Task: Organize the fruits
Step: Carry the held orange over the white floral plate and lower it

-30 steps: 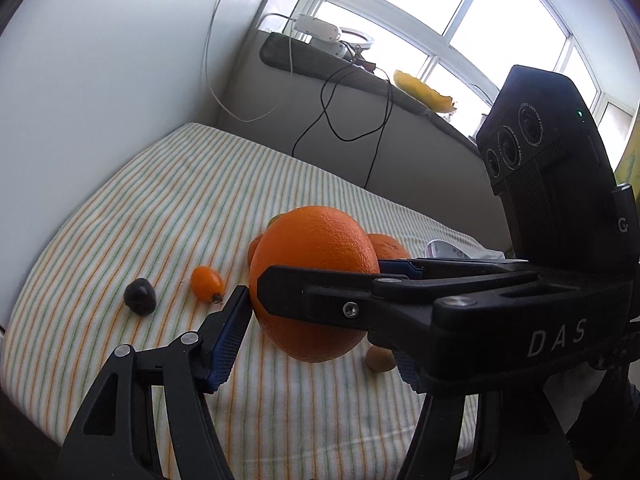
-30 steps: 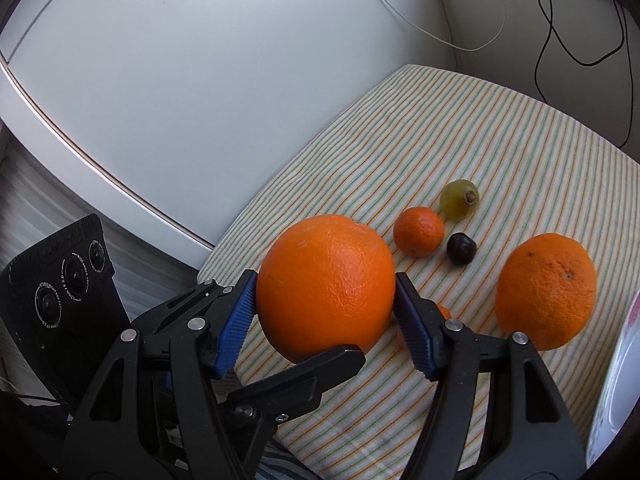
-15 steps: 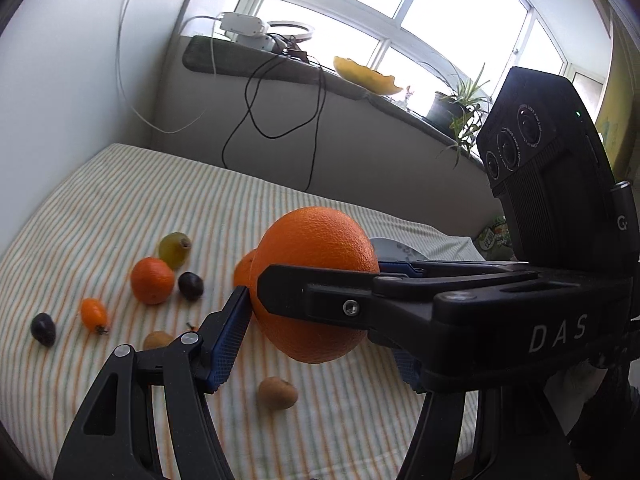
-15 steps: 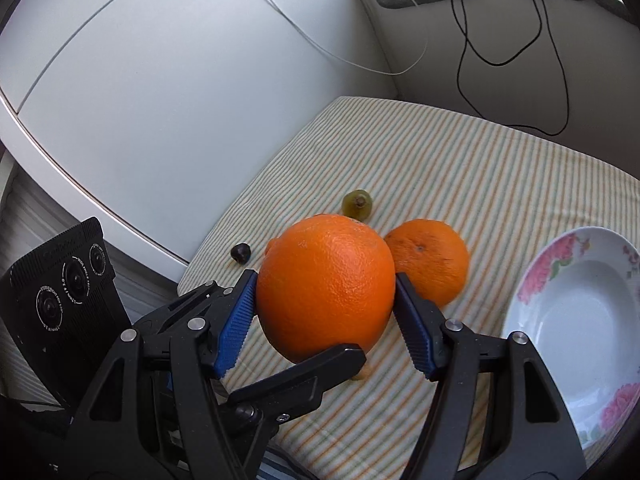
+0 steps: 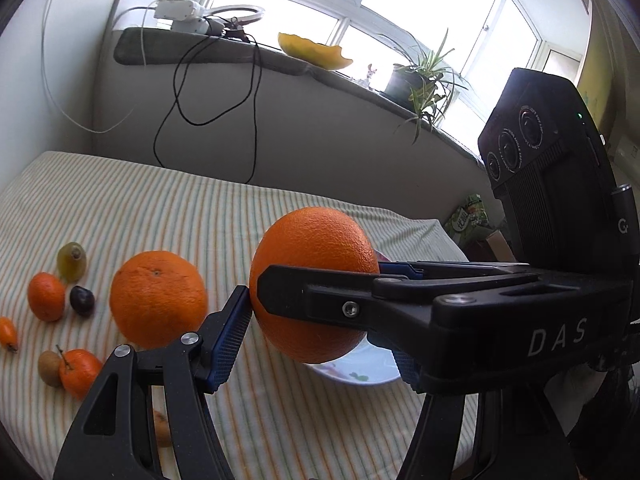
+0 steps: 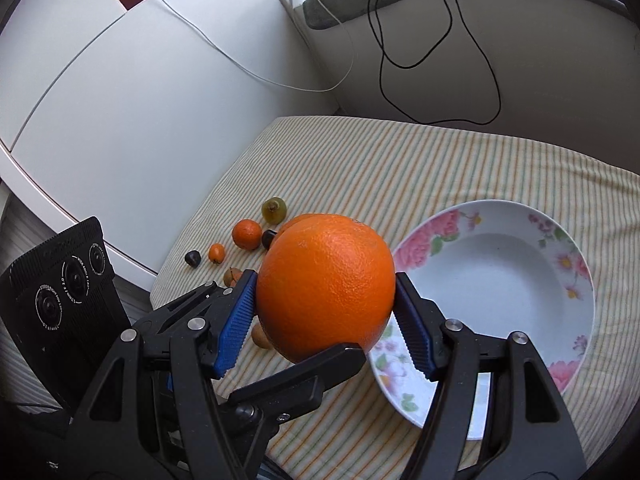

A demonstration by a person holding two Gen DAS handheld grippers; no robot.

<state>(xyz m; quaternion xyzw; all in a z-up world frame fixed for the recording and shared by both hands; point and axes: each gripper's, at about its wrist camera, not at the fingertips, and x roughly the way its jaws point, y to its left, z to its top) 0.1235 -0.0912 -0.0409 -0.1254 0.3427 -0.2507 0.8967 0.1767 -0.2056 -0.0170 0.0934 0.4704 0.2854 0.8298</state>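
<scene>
Both tools' blue pads (image 6: 236, 322) clamp one orange (image 6: 326, 286) above the plate (image 6: 500, 280).

Striped tablecloth (image 6: 400, 160) carries floral bowl (image 6: 560, 248), second orange (image 5: 158, 298) (small fruits beside)

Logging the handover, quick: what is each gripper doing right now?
Left gripper: closed on the big orange, held above the table.
Right gripper: closed on that same orange, its pads pressing both sides.

Potted plant (image 5: 420, 76) on windowsill, dangling cables (image 6: 440, 40)
</scene>
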